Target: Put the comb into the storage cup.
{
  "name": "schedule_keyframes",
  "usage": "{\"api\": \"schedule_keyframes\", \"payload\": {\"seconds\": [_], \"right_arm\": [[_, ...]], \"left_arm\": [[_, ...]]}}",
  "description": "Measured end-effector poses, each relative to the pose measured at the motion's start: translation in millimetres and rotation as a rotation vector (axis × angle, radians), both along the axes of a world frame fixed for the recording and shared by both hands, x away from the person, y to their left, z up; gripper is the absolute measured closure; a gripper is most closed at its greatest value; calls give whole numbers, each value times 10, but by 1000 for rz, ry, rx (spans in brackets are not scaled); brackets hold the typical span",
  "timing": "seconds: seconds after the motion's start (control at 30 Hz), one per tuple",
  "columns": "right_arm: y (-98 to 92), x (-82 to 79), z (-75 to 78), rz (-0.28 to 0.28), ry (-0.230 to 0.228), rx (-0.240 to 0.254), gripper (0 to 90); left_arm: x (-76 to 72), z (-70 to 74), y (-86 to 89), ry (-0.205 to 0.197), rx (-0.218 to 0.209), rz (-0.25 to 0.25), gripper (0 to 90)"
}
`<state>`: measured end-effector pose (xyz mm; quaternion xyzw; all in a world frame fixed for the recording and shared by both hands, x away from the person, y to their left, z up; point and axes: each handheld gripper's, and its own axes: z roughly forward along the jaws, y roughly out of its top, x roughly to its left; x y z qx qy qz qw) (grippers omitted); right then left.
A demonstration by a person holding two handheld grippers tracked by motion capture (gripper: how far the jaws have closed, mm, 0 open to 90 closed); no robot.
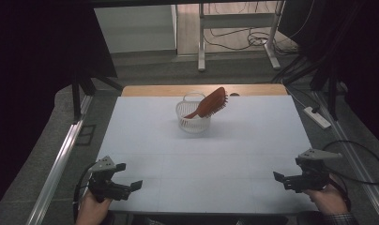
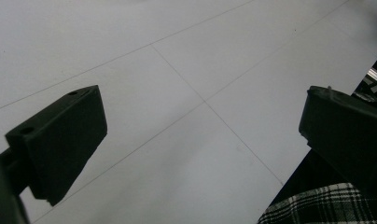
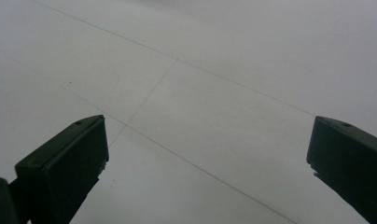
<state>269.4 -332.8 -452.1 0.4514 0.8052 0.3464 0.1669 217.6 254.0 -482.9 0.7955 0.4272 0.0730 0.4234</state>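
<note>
A reddish-brown hairbrush (image 1: 212, 103) leans in a small white basket (image 1: 191, 123) at the far middle of the white table (image 1: 201, 159), bristle head up and to the right. My left gripper (image 1: 129, 176) is near the front left edge, open, nothing between its jaws. My right gripper (image 1: 280, 180) is near the front right edge, also open and empty. In the left gripper view the gripper (image 2: 200, 140) has its jaws spread wide over bare table. In the right gripper view the gripper (image 3: 207, 158) likewise stands wide over plain table surface. Both are far from the basket.
A wooden strip (image 1: 204, 90) borders the table's far edge. Metal rails (image 1: 61, 159) run along the left and right sides. A white power strip (image 1: 317, 117) and cables lie on the floor at right. A plaid sleeve (image 2: 317, 207) shows at the table's near edge.
</note>
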Motion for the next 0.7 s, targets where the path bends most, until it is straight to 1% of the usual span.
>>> {"api": "schedule_keyframes", "payload": {"seconds": [0.03,0.23,0.47,0.53,0.7], "right_arm": [[-25,-18,-2,-10,2,-1,0],[-74,-53,-12,-30,2,-4,0],[-102,-95,-34,-51,12,-29,0],[-105,-105,-28,-55,8,-31,0],[-98,-116,-31,-63,24,-54,0]], "left_arm": [[1,0,0,0,0,0,9],[4,1,-1,0,0,-2,8],[4,2,6,-1,-4,1,7],[6,0,10,-2,-7,4,6],[3,0,25,-2,-20,10,3]]}}
